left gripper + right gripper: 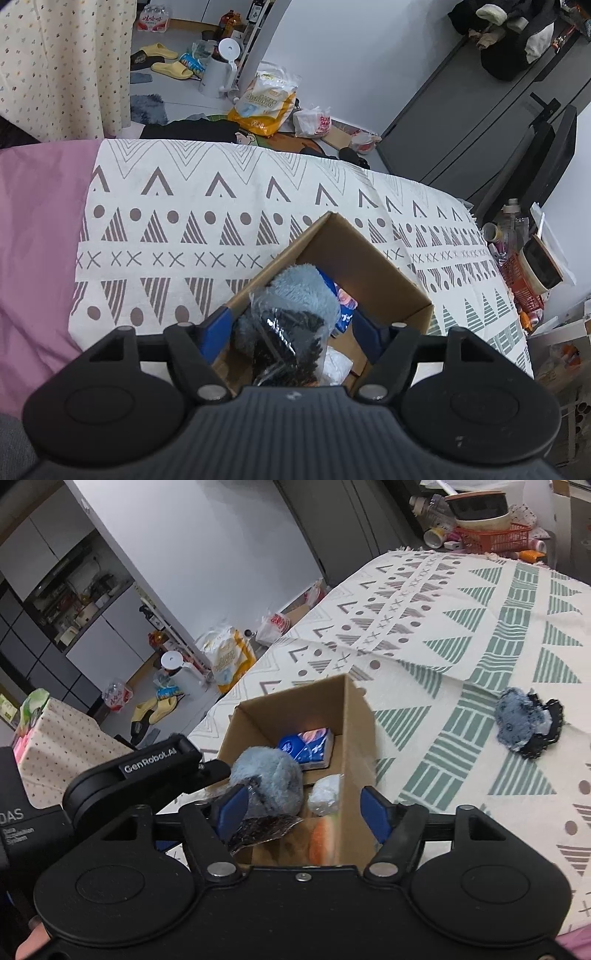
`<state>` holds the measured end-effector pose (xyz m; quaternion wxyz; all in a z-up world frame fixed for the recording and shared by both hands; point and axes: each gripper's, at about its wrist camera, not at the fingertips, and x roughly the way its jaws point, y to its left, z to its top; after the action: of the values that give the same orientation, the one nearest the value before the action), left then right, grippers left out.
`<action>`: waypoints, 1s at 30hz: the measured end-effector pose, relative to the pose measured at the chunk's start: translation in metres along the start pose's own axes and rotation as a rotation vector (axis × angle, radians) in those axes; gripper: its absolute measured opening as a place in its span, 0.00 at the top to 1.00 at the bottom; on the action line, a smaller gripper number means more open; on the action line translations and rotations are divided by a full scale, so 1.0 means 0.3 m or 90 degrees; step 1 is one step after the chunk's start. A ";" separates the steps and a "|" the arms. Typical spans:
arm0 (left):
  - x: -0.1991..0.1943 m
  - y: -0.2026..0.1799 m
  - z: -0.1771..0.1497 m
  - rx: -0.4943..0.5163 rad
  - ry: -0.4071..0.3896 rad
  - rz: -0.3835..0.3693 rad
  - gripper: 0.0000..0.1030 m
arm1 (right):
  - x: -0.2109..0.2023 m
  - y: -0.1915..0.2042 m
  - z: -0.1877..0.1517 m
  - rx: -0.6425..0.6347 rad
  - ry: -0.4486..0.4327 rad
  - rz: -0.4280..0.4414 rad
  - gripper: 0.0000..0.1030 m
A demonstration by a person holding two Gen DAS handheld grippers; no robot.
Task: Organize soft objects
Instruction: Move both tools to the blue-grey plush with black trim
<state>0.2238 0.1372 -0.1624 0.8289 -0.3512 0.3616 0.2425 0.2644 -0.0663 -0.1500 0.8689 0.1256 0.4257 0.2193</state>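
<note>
An open cardboard box point(369, 266) point(354, 720) stands on the patterned cloth. A fluffy blue soft item point(299, 291) point(269, 775), in clear plastic with a black piece, sits over the box's near left corner. My left gripper point(291, 330) is open around it, pads apart from it. My right gripper point(303, 810) is open too; the plastic lies against its left pad, and its right pad is free. One finger of the left gripper point(214, 768) reaches the fluffy item from the left. Inside the box lie a blue pack point(306, 746), a white wrapped lump point(325, 794) and an orange-white soft piece point(323, 840).
A second fluffy blue and black item point(524, 723) lies on the cloth point(461, 646) to the right of the box. An orange basket point(491, 539) with clutter stands past the cloth's far end. Pink sheet point(40, 229) lies to the left. Slippers, bags and a white bin litter the floor beyond.
</note>
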 end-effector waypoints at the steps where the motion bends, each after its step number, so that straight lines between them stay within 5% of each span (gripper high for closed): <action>1: -0.001 -0.006 -0.003 0.005 0.000 0.000 0.32 | -0.013 -0.013 0.003 -0.001 -0.005 -0.004 0.32; 23: -0.042 -0.244 -0.132 0.236 -0.034 -0.041 0.25 | -0.174 -0.338 0.105 -0.027 -0.026 -0.098 0.28; 30: -0.050 -0.318 -0.204 0.325 -0.056 -0.052 0.25 | -0.181 -0.441 0.109 -0.023 -0.035 -0.085 0.29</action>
<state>0.2509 0.0279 -0.1422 0.9147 -0.1341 0.3603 0.1245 0.2973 -0.2092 -0.1464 0.8949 0.0870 0.4053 0.1650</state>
